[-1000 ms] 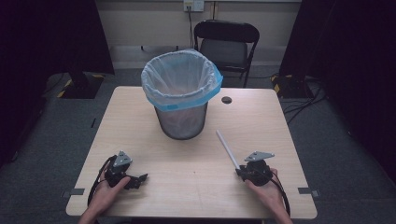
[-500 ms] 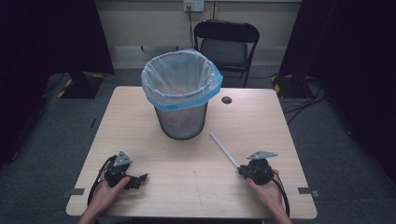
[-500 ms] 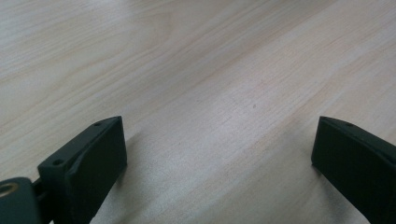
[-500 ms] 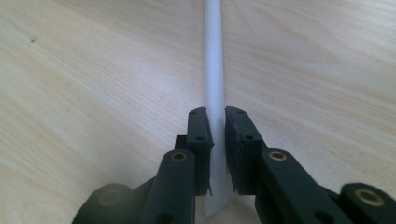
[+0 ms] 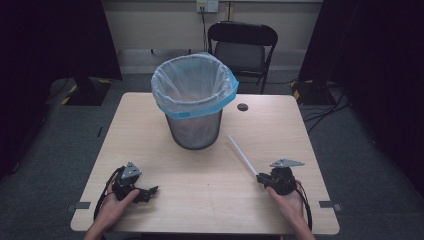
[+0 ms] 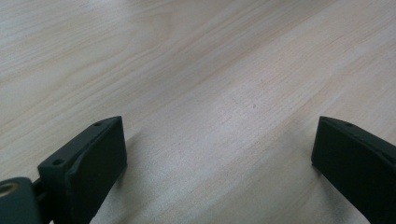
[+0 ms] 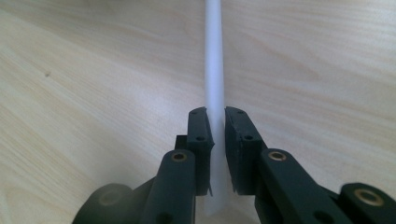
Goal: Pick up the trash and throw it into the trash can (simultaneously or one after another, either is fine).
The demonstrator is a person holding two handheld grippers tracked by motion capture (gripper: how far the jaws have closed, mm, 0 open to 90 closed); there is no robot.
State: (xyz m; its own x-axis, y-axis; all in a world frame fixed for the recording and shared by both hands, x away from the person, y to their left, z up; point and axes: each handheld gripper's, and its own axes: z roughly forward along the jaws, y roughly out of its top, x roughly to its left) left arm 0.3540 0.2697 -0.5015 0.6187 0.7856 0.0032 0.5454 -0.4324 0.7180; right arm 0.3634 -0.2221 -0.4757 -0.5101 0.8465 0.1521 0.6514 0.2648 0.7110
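— What has the right gripper (image 5: 261,178) got?

— A thin white plastic straw (image 5: 242,154), pinched at its near end by jaws that have just closed on it. It sits near the right front corner of the pale wooden table (image 5: 150,135), slanting towards the black mesh bin with the clear blue-edged liner (image 5: 194,107).

— Tricky to carry?

— Hardly; I'd guess it's featherlight, smooth and easily crushed, so a grip nearer the middle would steady it.

— The left gripper (image 5: 148,190)?

— Released, gaping over bare wood by the left front corner. No readable writing anywhere.
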